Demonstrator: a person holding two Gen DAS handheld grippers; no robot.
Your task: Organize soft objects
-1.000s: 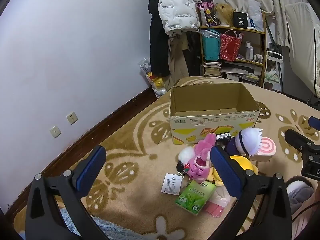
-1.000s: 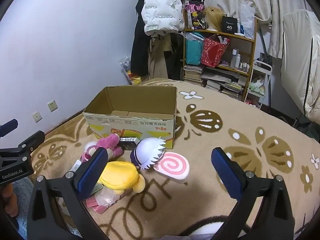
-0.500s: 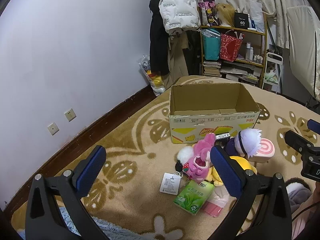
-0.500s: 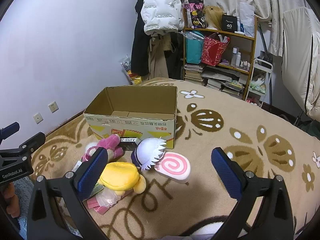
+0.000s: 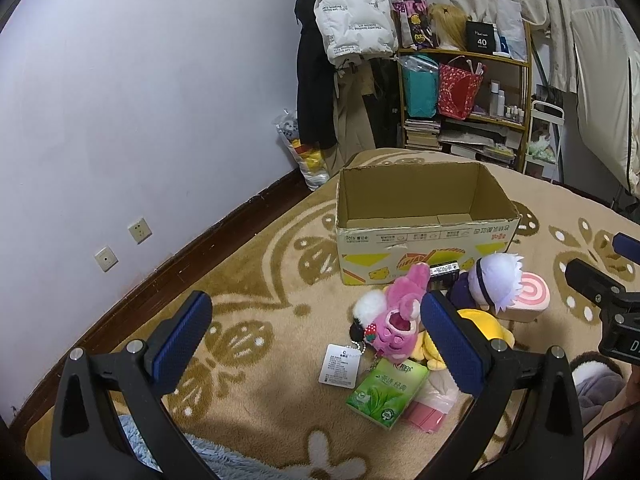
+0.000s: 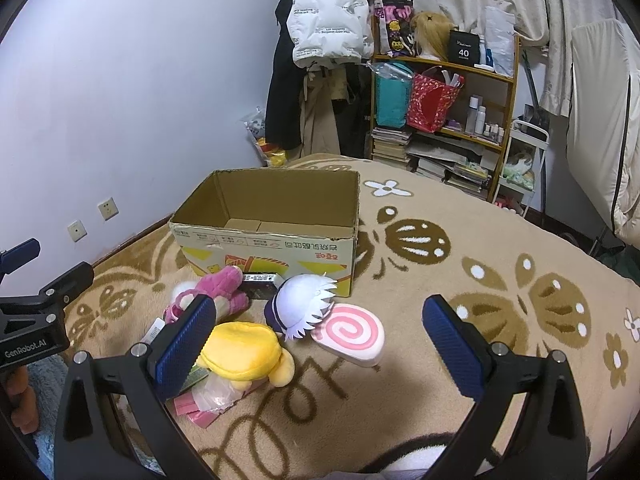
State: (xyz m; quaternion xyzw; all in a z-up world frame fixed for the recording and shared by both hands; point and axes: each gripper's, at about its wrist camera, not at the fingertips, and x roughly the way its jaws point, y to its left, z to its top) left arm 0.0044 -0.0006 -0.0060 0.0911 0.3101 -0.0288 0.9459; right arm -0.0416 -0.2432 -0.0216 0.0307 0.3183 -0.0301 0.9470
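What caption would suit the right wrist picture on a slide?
Open right gripper hovers above plush toys, a yellow plush and pink swirl cushion, before an empty cardboard box on a patterned rug.

— What is on the floor?
— A big tan rug [image 6: 460,292] with brown flowers. An open cardboard box [image 6: 272,246] sits on it.
— And in front of the box?
— Soft toys, all close together: a pink plush [image 5: 398,316], a yellow plush [image 6: 242,350], a doll with white hair [image 6: 304,306] and a pink swirl cushion [image 6: 352,334].
— Anything else?
— A green packet [image 5: 386,392], a pink packet [image 5: 426,414] touching it, and a white tag [image 5: 339,366] beside the pink plush.
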